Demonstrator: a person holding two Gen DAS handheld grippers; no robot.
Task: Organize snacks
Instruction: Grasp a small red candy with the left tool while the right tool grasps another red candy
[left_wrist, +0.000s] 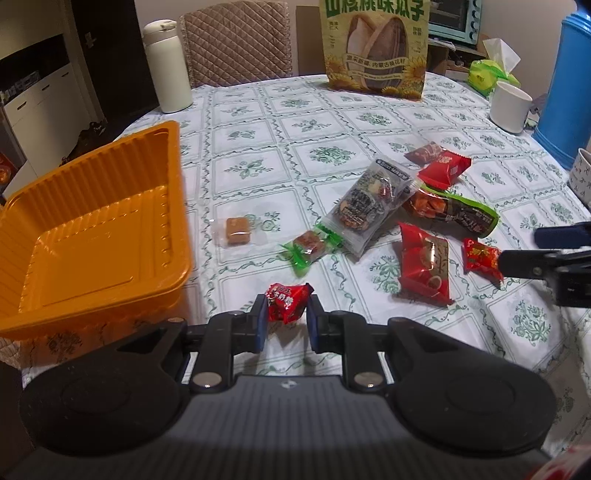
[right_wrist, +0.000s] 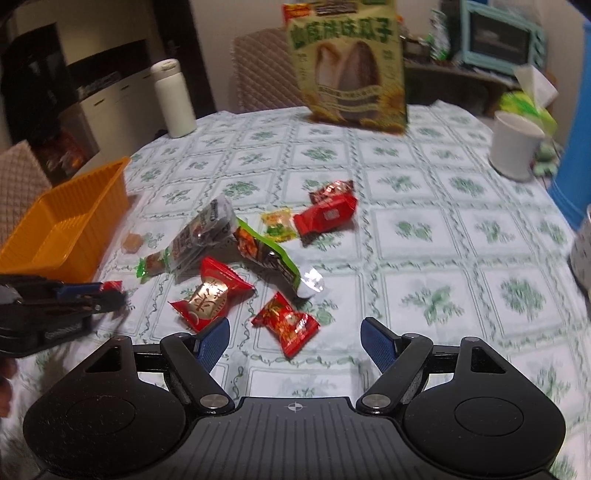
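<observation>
The left gripper (left_wrist: 287, 308) pinches a small red candy (left_wrist: 288, 301) near the table's (left_wrist: 369, 122) front edge, just beside the orange tray (left_wrist: 92, 236), probably so it can be carried straight across into it. The right gripper (right_wrist: 294, 338) stands spread and holds nothing, lined up on a red sweet (right_wrist: 286, 323) among the loose snack packets (right_wrist: 266, 254) mid-table, seemingly as its next pick. The tray sits at the left edge, its visible floor bare, while a sunflower-seed bag (left_wrist: 375, 48) stands at the far edge.
</observation>
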